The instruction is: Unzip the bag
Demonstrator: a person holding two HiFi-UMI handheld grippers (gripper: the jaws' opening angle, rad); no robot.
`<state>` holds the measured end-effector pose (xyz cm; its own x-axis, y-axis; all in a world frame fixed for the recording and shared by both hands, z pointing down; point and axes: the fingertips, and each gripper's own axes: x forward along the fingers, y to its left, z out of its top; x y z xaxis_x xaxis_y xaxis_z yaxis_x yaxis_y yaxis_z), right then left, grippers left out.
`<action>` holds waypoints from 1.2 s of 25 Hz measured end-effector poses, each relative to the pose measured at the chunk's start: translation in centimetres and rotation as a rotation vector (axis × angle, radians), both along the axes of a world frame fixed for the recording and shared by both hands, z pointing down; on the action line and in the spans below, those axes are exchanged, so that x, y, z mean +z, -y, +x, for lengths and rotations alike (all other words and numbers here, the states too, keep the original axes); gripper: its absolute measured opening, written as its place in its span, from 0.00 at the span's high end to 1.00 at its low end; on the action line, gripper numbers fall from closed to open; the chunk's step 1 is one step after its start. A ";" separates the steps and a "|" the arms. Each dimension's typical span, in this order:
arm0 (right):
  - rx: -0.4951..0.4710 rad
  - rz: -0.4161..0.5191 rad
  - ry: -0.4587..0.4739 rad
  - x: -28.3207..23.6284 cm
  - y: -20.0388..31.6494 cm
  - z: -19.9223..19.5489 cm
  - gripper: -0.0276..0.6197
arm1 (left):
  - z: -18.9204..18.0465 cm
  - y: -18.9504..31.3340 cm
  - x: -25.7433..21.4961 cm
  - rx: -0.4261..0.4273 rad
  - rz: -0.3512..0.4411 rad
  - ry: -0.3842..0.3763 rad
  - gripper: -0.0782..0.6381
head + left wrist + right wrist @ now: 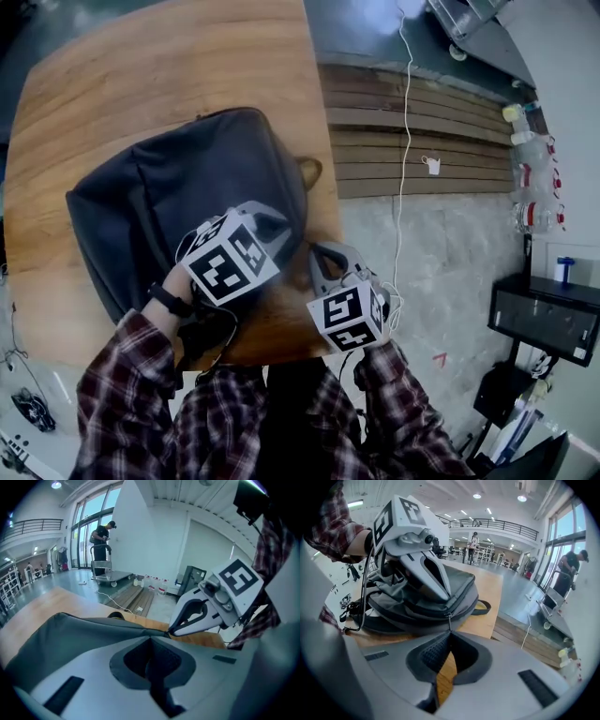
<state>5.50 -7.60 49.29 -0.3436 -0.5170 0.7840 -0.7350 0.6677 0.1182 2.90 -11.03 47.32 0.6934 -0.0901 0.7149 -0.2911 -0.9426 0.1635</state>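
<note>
A dark grey backpack [187,178] lies flat on the wooden table [141,75]. My left gripper [278,225] rests on the bag's near right corner; in the left gripper view its jaws [150,638] are shut on a fold of the bag's fabric [70,634]. My right gripper [315,260] sits just right of it at the bag's edge. In the right gripper view its jaws [449,632] are shut on the zipper pull [448,620], which hangs from the bag's closed zip line [417,606]. The left gripper [429,576] presses on the bag above the pull.
The table's right edge [330,187] runs close beside both grippers, with the bag's carry loop [309,172] lying next to it. Beyond are a slatted wooden platform [441,141], a white cable [405,141], bottles [532,178] and a black cabinet [544,319]. A person [101,538] stands far off.
</note>
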 end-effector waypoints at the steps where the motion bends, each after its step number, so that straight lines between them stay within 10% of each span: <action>1: 0.003 -0.004 -0.001 0.1 -0.1 0.0 0.94 | 0.3 0.1 0.6 -0.003 -0.005 0.008 0.88; 14: 0.113 -0.080 0.173 0.1 -3.3 -3.4 0.94 | 1.8 1.3 2.7 -0.035 -0.195 -0.028 0.88; 21: -0.160 -0.154 0.167 0.9 -8.6 -11.7 0.95 | 2.4 3.4 2.8 -0.114 -0.246 -0.082 0.88; 30: 0.061 -0.135 0.265 -0.9 -6.6 -6.9 0.95 | 1.2 2.9 -0.7 -0.178 -0.230 -0.225 0.88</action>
